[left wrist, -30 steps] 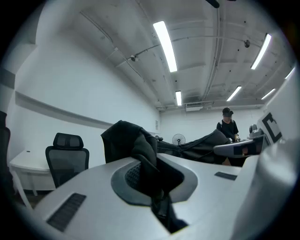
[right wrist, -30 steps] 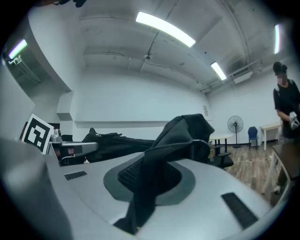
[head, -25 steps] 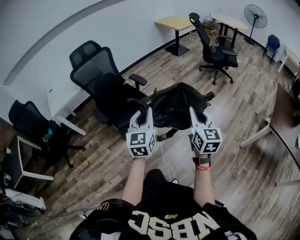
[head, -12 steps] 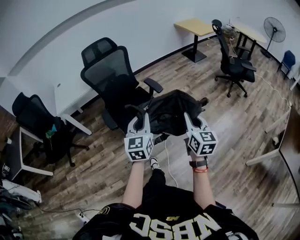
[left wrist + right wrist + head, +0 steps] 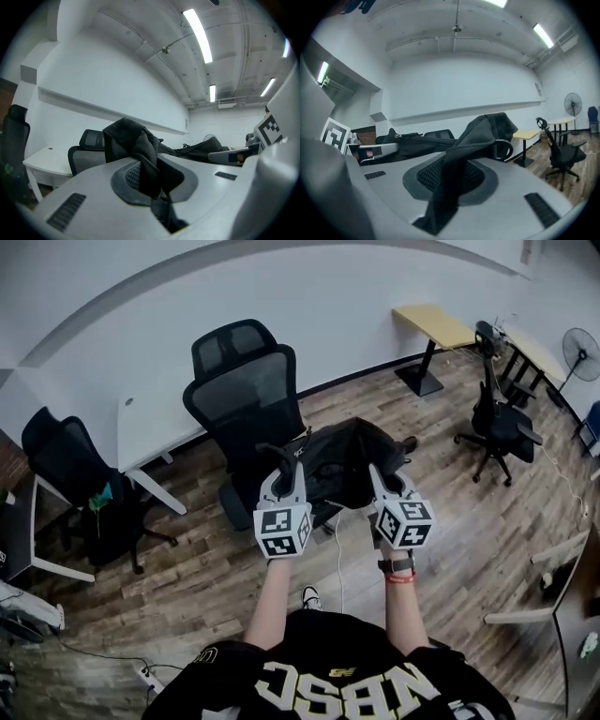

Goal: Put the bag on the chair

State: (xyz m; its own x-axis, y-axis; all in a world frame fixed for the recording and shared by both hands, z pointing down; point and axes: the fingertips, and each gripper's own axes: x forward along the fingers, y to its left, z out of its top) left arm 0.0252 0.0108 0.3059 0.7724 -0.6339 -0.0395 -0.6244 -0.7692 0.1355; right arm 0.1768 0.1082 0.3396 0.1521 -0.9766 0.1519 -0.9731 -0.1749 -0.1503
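Note:
A black bag point(image 5: 342, 460) hangs in the air between my two grippers, just in front of the seat of a black mesh office chair point(image 5: 248, 390). My left gripper point(image 5: 286, 470) is shut on a dark strap point(image 5: 136, 150) at the bag's left side. Over at the bag's right side, my right gripper point(image 5: 382, 474) pinches another strap point(image 5: 464, 159) between its pads. The bag's body point(image 5: 412, 140) stretches between both grippers. The chair's seat is mostly hidden behind the bag.
A second black chair point(image 5: 70, 474) stands at the left by a white desk point(image 5: 150, 427). A wooden table point(image 5: 436, 329), another office chair point(image 5: 497, 418) and a fan point(image 5: 581, 341) are at the far right. A white cable point(image 5: 339, 559) lies on the wood floor.
The person has stepped toward the black mesh chair, which now stands straight ahead behind the bag. Both grippers keep hold of the straps.

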